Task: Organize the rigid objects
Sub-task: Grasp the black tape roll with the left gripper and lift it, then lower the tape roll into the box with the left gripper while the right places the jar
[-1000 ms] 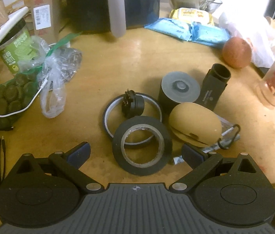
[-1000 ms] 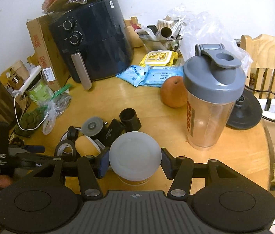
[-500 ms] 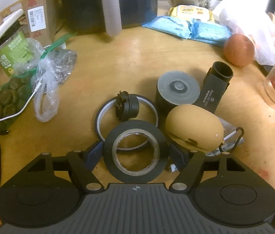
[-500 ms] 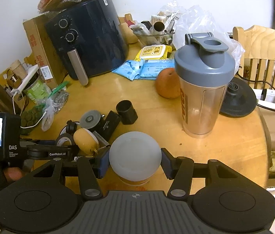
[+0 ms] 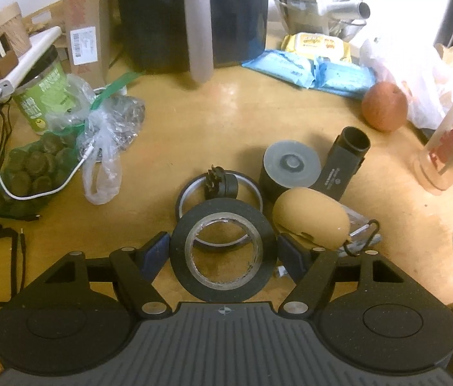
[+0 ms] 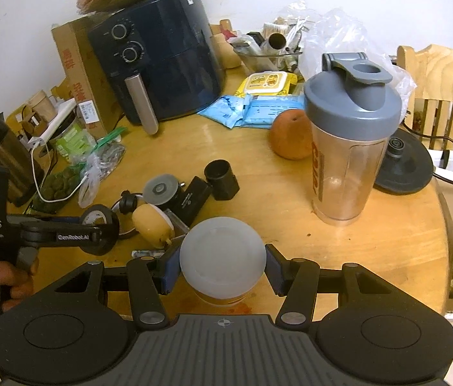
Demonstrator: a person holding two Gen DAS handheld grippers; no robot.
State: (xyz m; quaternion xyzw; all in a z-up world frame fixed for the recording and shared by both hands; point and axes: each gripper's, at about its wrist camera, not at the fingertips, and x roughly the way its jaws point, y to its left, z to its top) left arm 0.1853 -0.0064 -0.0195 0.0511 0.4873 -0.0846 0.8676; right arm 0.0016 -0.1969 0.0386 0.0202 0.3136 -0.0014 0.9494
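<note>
At the far left of the table (image 5: 232, 115) a net bag (image 5: 30, 173) holds dark round pucks, and behind it stands a green-labelled jar (image 5: 41, 96) with a white power bank (image 5: 17, 67) lying across its lid. A clear plastic bag (image 5: 107, 141), crumpled, sits just beside them.

Nearer the middle, the left gripper (image 5: 223, 252) has closed in on a roll of black tape (image 5: 223, 251). The roll is held flat between the blue pads, its hole facing up toward the camera, and it overlaps a thin ring (image 5: 187, 189) lying on the wood. A small black knob (image 5: 221, 185) rests inside that ring. From the right wrist view the roll appears lifted slightly off the table, though I cannot be sure it is clear of it.

Right of the ring stands a dark can (image 5: 285, 169) with a grey lid, then a tan oval case (image 5: 310, 222) lying on its side, its long axis running left to right. Behind it a black tube (image 5: 345, 160) lies tilted, its open mouth pointing up and away.

The right gripper (image 6: 221, 265) is clamped on a squat jar (image 6: 221, 257) with a frosted white lid, upright, close to the table's near edge. Further right an empty shaker (image 6: 348, 148) stands with its grey lid on, an orange fruit (image 6: 290, 135) beside it. At the back sits a dark air fryer (image 6: 158, 61).
</note>
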